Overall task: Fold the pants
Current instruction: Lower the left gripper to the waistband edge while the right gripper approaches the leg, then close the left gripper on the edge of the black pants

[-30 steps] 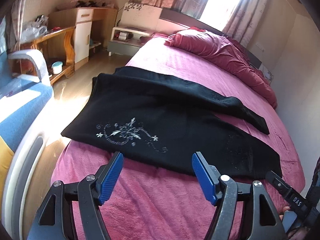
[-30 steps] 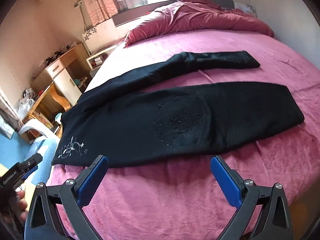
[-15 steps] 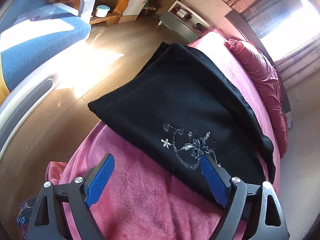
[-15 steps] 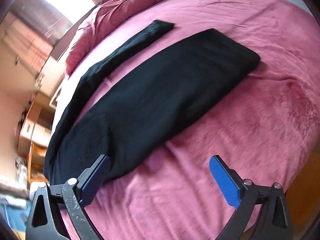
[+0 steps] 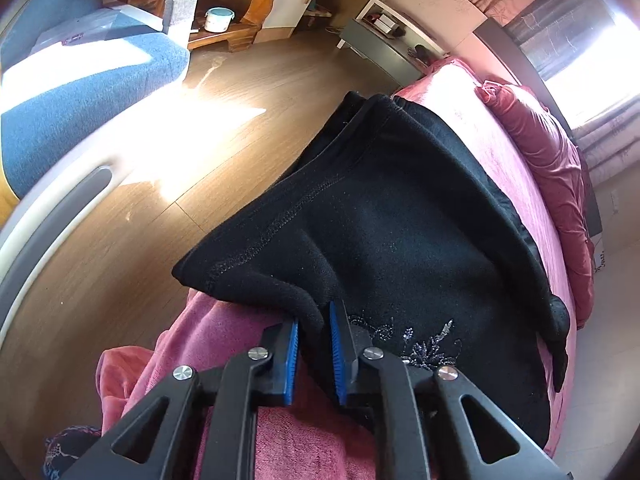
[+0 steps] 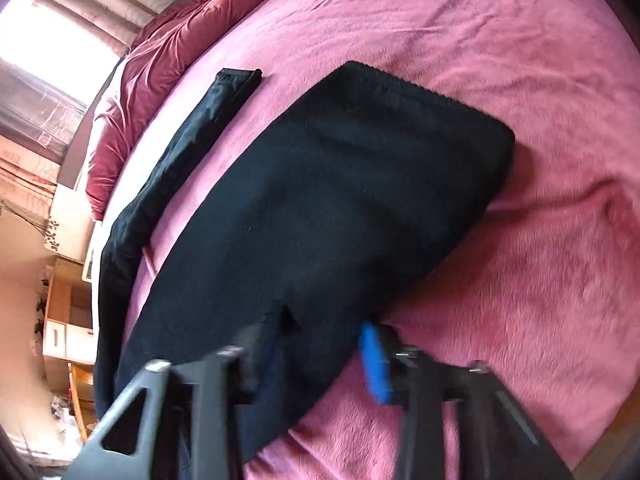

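The black pants [image 5: 400,216] are lying spread across a pink bedspread [image 6: 500,40], their fabric thick and fleecy. In the left wrist view the waistband end is hanging over the bed's edge toward eleven o'clock, above a wooden floor [image 5: 168,168]. A line of overlock stitching is running down the waistband seam, and a silvery floral embroidery [image 5: 424,340] is glinting on the cloth just at three o'clock from the left gripper [image 5: 312,344]. That gripper's jaws are closing, and its blue pads [image 5: 335,356] are pinching a raised fold of the pants' near edge, which is bunching up into a ridge between them.

In the right wrist view the wide near leg is stretching from the bottom centre toward one o'clock, ending in a straight, slightly fuzzy hem. The other leg is lying narrow and apart at ten to eleven o'clock, with a strip of bedspread showing between the two. The right gripper [image 6: 320,352] is blurring with motion; its jaws are closing with the near leg's edge between them, and whether the pads are already pressing on the cloth cannot be told.

A crumpled maroon quilt [image 6: 160,64] is lying beyond the pants at eleven o'clock.
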A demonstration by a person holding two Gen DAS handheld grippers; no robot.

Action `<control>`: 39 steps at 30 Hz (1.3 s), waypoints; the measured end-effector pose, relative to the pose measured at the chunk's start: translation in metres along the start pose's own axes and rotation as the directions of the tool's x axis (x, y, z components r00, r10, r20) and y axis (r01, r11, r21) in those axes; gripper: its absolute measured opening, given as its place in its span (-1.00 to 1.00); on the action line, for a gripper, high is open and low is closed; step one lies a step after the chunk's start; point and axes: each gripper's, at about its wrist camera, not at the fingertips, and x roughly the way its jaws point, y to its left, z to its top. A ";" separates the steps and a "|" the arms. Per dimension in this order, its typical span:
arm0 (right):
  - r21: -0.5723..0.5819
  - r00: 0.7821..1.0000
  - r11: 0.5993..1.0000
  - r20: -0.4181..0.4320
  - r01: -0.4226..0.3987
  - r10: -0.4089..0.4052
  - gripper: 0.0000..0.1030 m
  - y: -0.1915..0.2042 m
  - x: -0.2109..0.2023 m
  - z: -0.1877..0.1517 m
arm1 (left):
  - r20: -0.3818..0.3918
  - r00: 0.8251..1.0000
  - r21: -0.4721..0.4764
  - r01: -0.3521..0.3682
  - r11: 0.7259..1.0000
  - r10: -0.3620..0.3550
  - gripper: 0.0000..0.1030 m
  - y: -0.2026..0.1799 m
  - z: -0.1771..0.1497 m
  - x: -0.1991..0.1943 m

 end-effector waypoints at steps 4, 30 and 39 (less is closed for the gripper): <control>-0.045 1.000 0.999 0.017 0.005 -0.005 -0.68 0.005 -0.016 0.007 | 0.033 0.999 0.051 0.003 0.999 -0.004 -0.81 -0.007 0.000 -0.018; -0.099 0.987 0.982 0.044 0.158 -0.155 -0.19 -0.069 -0.078 -0.016 | -0.068 0.998 0.138 -0.006 0.990 0.016 -0.56 0.037 -0.080 -0.087; -0.228 0.942 0.925 0.220 0.303 -0.254 0.08 -0.042 -0.119 -0.026 | 0.101 0.991 0.173 -0.099 0.980 0.082 -0.52 0.043 -0.036 -0.118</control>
